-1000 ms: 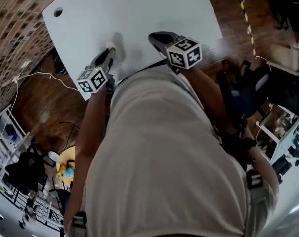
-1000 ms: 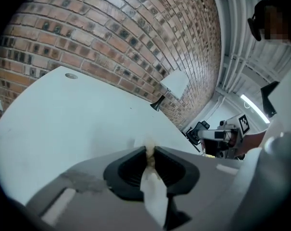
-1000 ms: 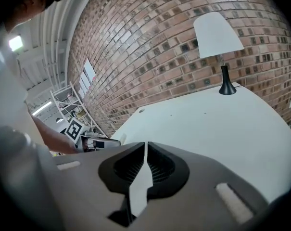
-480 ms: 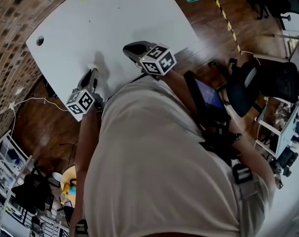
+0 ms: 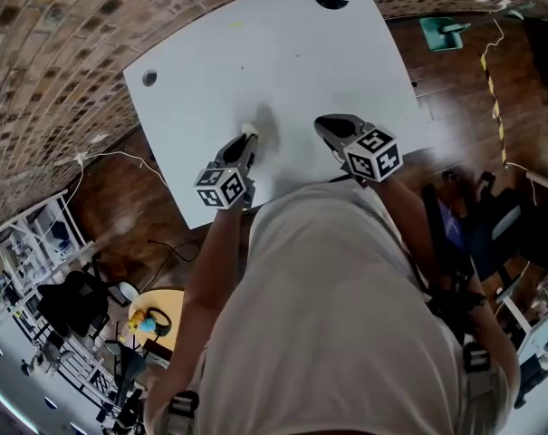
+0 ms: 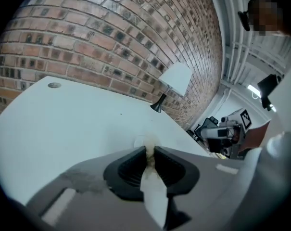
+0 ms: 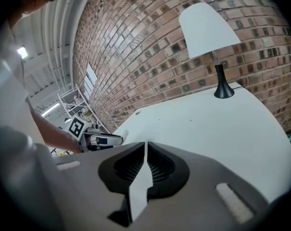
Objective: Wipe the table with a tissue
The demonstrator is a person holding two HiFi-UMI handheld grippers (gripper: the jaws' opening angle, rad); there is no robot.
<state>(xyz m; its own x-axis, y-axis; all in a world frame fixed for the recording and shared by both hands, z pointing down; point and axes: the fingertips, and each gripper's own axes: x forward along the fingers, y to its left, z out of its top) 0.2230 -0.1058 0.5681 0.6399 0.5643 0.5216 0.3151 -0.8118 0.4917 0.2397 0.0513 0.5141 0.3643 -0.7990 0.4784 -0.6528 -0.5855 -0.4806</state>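
The left gripper (image 6: 150,153) is pinching a small crumpled tissue (image 6: 148,141) at its jaw tips, seemingly touching the white table (image 5: 292,53) near its front edge, bare tabletop lying ahead, while the right gripper (image 5: 326,125), jaws pressed together and empty, is hovering alongside.

Both arms stretched forward: left hand-held gripper (image 5: 247,137) pinches a tissue (image 6: 149,153), right hand-held gripper (image 5: 324,125) beside it, jaws pressed together.

One table (image 5: 283,62), one lamp (image 7: 208,28) and one tissue (image 6: 149,142) in view. Two grippers: left gripper (image 5: 249,134) and right gripper (image 5: 321,123).
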